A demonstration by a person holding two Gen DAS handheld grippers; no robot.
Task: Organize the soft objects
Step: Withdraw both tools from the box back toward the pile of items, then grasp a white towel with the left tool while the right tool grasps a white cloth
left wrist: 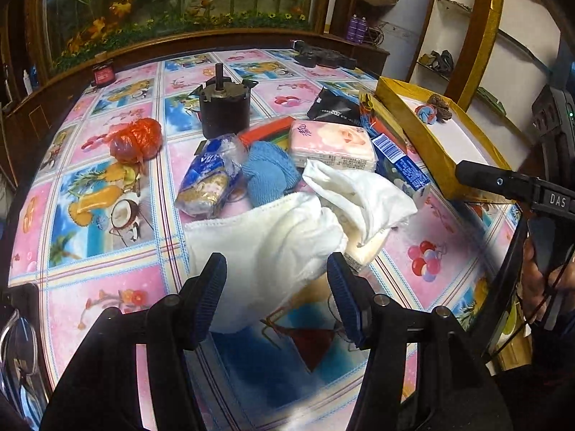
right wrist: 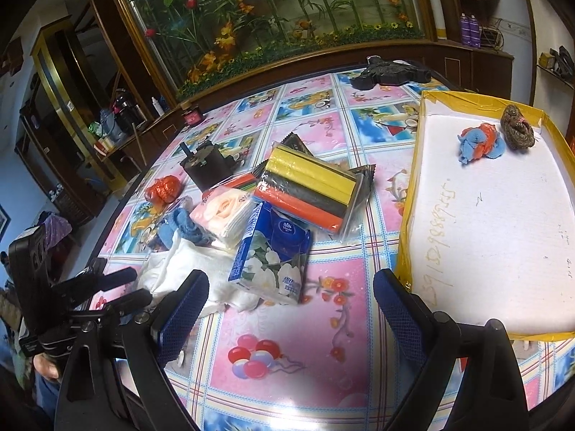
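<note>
While both claws gape empty, the left claw [left wrist: 276, 294] straddles a white cloth [left wrist: 273, 230]; tissue packs [left wrist: 332, 140] crowd beyond it on the tabletop [left wrist: 118, 301].

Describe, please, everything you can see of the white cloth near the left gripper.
The white cloth looks like soft, thin fabric with a stitched hem, crumpled into loose folds. It lies on the table at the near edge of the pile. Its far folds overlap the pink tissue pack and reach the blue cloth. Its near end sits between the open fingers of the left gripper, which do not yet pinch it.
</note>
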